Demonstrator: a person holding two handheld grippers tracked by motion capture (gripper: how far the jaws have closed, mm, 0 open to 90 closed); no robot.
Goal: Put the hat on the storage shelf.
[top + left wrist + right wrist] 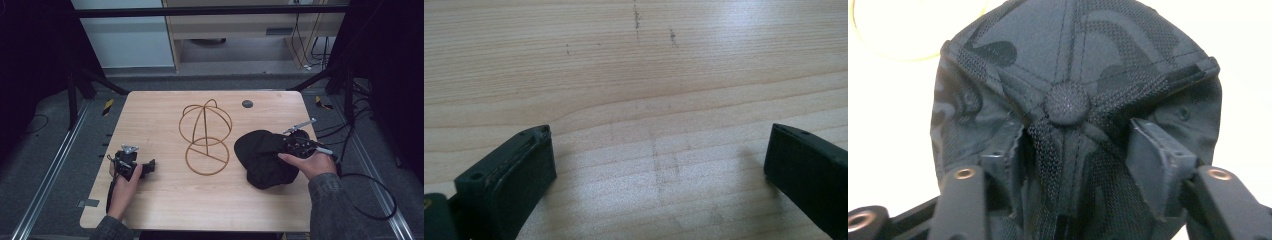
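Black fabric, patterned in dark camouflage with mesh panels, made up the soft cap [264, 159] that lay on the right side of the pale wooden table [165, 200]. The right gripper [288, 145] reached into it from the right, held in the person's right hand [309, 162]. In the right gripper view the cap [1068, 65] was seen crown-on, its round cloth-covered top button [1067, 102] sitting just above and between the two black jaws. Those jaws stood half closed, the cap's crown bunched between them, and both pads pressed into the fabric, so the right gripper [1075, 150] was clenched on the cap.

Left of the cap, near the middle of the table, stood the thin brown wire hat stand [205, 135], a domed cage of hoops above a flat ring base. Cap and stand lay close together but did not touch.

On the left side of the table the left gripper [150, 166] rested low over the wood in the person's left hand [125, 177], well apart from the stand and from the cap. In the left gripper view its jaws stood wide, released, with bare wood grain between them at the left gripper [659, 145] and nothing held.

A small dark round disc [247, 104] sat in the table's far edge, beyond the stand.
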